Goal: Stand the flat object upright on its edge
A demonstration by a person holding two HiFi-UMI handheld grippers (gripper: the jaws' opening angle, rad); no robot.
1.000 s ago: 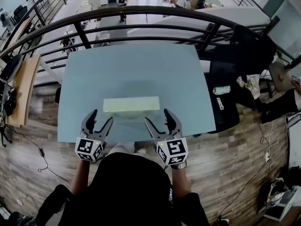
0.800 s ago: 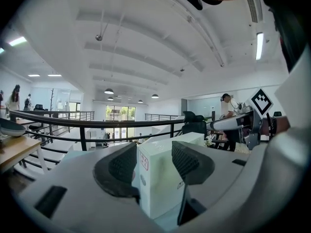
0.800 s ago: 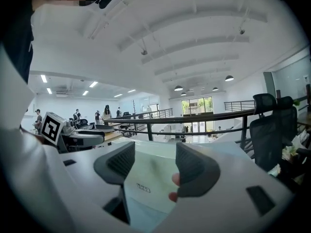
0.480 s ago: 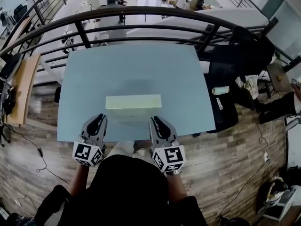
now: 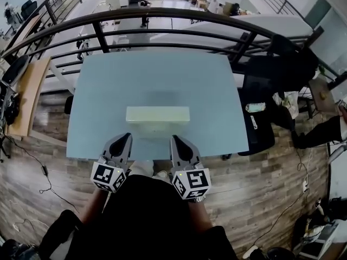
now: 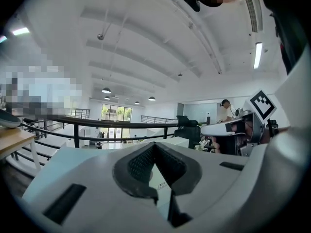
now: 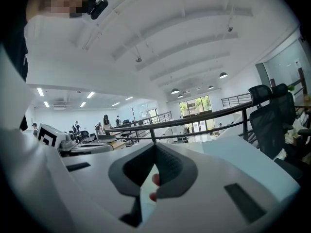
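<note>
left claw (image 5: 126, 137): closed right up. The jaws have just been closing and now the dark ribbed pads (image 6: 138, 165) meet at the tips. Nothing is pinched in there, there's just a sliver of pale surface showing through the slit lower down.
right claw (image 5: 173, 140): same deal. It's just been closing, the pads (image 7: 171, 166) are pressed together, and it's got hold of nothing.
where the claws are: both hang over the near edge of the table (image 5: 152, 75), side by side, pointing toward the table's far edge.
marker cubes (image 5: 108, 176): one on the back of each claw, just off the table's near edge, above the person's black top (image 5: 146, 215).
box (image 5: 158, 115): the flat pale yellow-green one. It's on the table around the middle, a bit closer to the near edge, with its long side running along that edge. Both claw tips are right up by its near face, but honestly I can't tell if they touch it. I also can't tell from above whether it's lying flat or up on its edge.
railing (image 5: 162, 12): dark and curved, just past the table's far edge.
chair (image 5: 282, 64): black office chair, off the table's far right corner.
desk (image 5: 27, 102): wooden, off the table's left side.
floor (image 5: 271, 172): wood planks all around the table.
</note>
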